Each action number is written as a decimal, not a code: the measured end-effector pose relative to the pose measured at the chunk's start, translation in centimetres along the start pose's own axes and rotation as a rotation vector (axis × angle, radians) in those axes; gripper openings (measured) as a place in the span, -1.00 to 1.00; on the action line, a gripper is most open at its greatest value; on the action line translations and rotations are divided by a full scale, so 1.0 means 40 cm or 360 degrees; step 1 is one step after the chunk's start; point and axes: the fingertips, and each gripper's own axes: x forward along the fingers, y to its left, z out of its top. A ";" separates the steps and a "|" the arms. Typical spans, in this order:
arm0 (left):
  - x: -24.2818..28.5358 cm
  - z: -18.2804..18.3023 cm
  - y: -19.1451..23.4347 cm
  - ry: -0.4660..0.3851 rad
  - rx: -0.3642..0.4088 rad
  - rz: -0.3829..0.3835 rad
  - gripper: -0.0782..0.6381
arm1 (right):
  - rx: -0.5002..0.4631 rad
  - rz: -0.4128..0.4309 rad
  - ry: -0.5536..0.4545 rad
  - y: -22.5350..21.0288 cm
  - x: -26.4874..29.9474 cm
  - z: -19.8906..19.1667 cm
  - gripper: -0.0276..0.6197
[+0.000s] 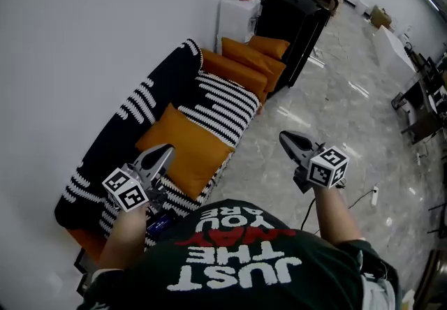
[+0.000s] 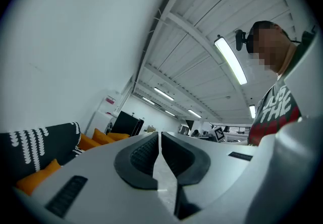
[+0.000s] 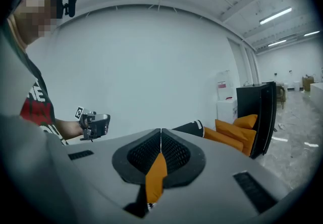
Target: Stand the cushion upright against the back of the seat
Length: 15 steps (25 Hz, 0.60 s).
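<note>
An orange cushion (image 1: 183,148) lies flat on the seat of a sofa (image 1: 133,116) with a black-and-white patterned cover, set against the white wall. My left gripper (image 1: 166,151) hovers over the cushion's near edge, shut with nothing between its jaws (image 2: 160,140). The cushion's corner (image 2: 38,176) shows low at the left of the left gripper view. My right gripper (image 1: 286,137) is over the floor, right of the sofa, apart from the cushion. Its jaws (image 3: 160,134) are shut and empty. A sliver of the orange cushion (image 3: 155,180) shows through the slot below its pads.
Further orange cushions (image 1: 241,64) lean at the sofa's far end. Beyond them stand a black cabinet (image 1: 293,22) and a white appliance (image 1: 237,15). Glossy marble floor (image 1: 335,106) spreads to the right, with a cable (image 1: 363,197) lying on it.
</note>
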 end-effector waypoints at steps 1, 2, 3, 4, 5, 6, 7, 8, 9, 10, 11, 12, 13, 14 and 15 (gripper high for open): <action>-0.008 0.010 0.035 -0.0010 -0.0010 0.0011 -0.70 | -0.0009 0.0016 0.0019 0.007 0.041 0.011 -0.83; -0.016 0.018 0.069 -0.0021 -0.0018 0.0023 -0.70 | -0.0026 0.0030 0.0041 0.011 0.080 0.018 -0.83; -0.025 0.022 0.102 -0.0032 -0.0028 0.0038 -0.70 | -0.0043 0.0042 0.0061 0.012 0.118 0.023 -0.83; -0.034 0.024 0.131 -0.0043 -0.0041 0.0057 -0.70 | -0.0052 0.0055 0.0076 0.012 0.154 0.028 -0.83; -0.044 0.024 0.158 -0.0053 -0.0057 0.0079 -0.70 | -0.0054 0.0071 0.0087 0.011 0.189 0.034 -0.83; -0.054 0.021 0.181 -0.0059 -0.0073 0.0104 -0.70 | -0.0055 0.0089 0.0096 0.011 0.221 0.041 -0.83; -0.065 0.018 0.201 -0.0063 -0.0087 0.0130 -0.70 | -0.0057 0.0110 0.0103 0.012 0.253 0.048 -0.83; -0.076 0.015 0.217 -0.0065 -0.0097 0.0156 -0.70 | -0.0060 0.0132 0.0105 0.013 0.283 0.055 -0.83; -0.087 0.012 0.229 -0.0066 -0.0104 0.0183 -0.70 | -0.0062 0.0157 0.0103 0.015 0.310 0.063 -0.83; -0.098 0.009 0.236 -0.0067 -0.0109 0.0212 -0.70 | -0.0062 0.0182 0.0098 0.018 0.332 0.069 -0.83; -0.108 0.007 0.239 -0.0067 -0.0110 0.0243 -0.70 | -0.0062 0.0207 0.0092 0.020 0.351 0.075 -0.83; -0.116 0.004 0.242 -0.0064 -0.0109 0.0274 -0.70 | -0.0061 0.0233 0.0088 0.021 0.371 0.078 -0.83; -0.122 0.001 0.246 -0.0058 -0.0104 0.0306 -0.70 | -0.0058 0.0264 0.0088 0.020 0.394 0.079 -0.83; -0.125 -0.002 0.253 -0.0049 -0.0098 0.0340 -0.70 | -0.0051 0.0300 0.0093 0.015 0.420 0.076 -0.83; -0.121 -0.004 0.264 -0.0040 -0.0094 0.0377 -0.70 | -0.0041 0.0336 0.0099 0.005 0.447 0.072 -0.83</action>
